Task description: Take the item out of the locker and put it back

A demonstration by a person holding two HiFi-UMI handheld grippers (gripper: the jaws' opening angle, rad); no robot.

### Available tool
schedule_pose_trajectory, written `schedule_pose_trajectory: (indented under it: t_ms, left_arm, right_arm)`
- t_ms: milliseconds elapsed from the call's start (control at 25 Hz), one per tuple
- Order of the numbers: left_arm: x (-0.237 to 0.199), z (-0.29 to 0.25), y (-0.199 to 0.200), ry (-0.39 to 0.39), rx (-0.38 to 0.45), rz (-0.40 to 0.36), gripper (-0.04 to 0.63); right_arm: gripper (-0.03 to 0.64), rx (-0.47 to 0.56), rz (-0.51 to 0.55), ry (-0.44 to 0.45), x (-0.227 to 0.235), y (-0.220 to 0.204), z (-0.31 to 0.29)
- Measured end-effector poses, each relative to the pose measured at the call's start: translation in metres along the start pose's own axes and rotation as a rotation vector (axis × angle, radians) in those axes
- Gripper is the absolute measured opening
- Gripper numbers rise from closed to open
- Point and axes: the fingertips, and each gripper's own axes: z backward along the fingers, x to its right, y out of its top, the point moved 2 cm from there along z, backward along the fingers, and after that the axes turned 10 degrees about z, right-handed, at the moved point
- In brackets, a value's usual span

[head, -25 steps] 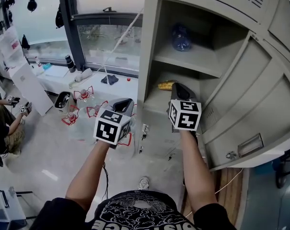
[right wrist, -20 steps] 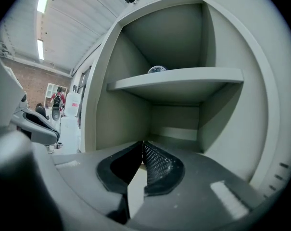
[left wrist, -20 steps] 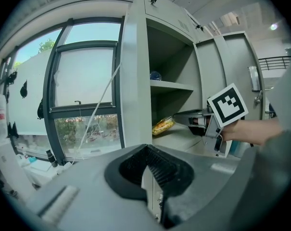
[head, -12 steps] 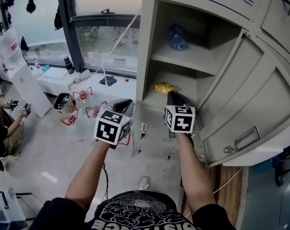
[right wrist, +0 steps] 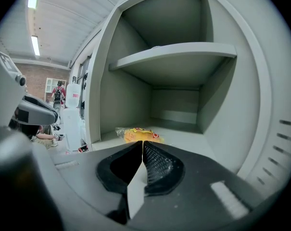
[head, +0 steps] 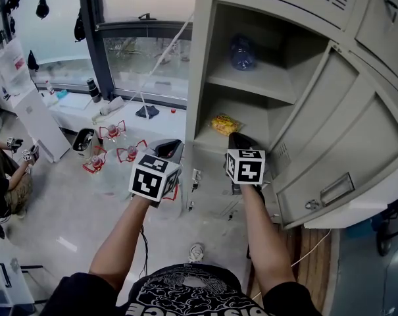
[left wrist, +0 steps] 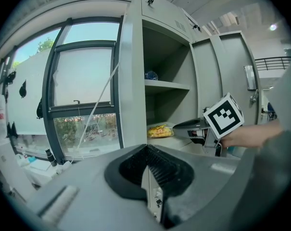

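Note:
A yellow snack packet (head: 224, 124) lies on the lower shelf of the open grey locker (head: 205, 78), near its front left; it also shows in the left gripper view (left wrist: 160, 131) and the right gripper view (right wrist: 138, 134). My right gripper (head: 232, 139) hangs just outside the locker's front, shut and empty, its tips (right wrist: 142, 143) pointing at the packet but apart from it. To the left of the locker my left gripper (head: 171, 148) is held in the air, jaws shut on nothing (left wrist: 146, 147). A blue water bottle (head: 241, 51) lies on the upper shelf.
The locker door (head: 343, 130) stands swung open at the right. Left of the locker are a window (head: 139, 58), a low sill with bottles and red-framed objects (head: 113, 130) on the floor. A person (head: 4, 176) crouches at far left.
My right gripper has drawn back out of the locker and sunk lower. The yellow packet, half hidden by it before, now lies fully uncovered on the shelf. The left gripper has stayed put.

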Motion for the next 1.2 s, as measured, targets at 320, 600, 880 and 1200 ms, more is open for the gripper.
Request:
schedule_pose_trajectory:
  t_ms: [320,600,880,1200]
  left_arm:
    - [-0.002,0.002,-0.004,0.007,-0.009,0.003,0.001]
    - [-0.003,0.008,-0.006,0.009,-0.005,0.004,0.001]
    - [0.001,0.018,-0.007,-0.002,-0.006,0.008,0.001]
    - [0.011,0.027,-0.008,-0.023,0.003,0.008,0.001]
  right_arm:
    - [0.032,-0.019,0.000,0.007,-0.002,-0.005,-0.002]
    - [0.035,-0.018,0.001,0.002,-0.005,-0.006,0.000]
    - [0.036,-0.007,-0.003,-0.008,-0.008,-0.003,0.012]
    - [0.035,0.019,-0.024,-0.020,-0.010,0.002,0.037]
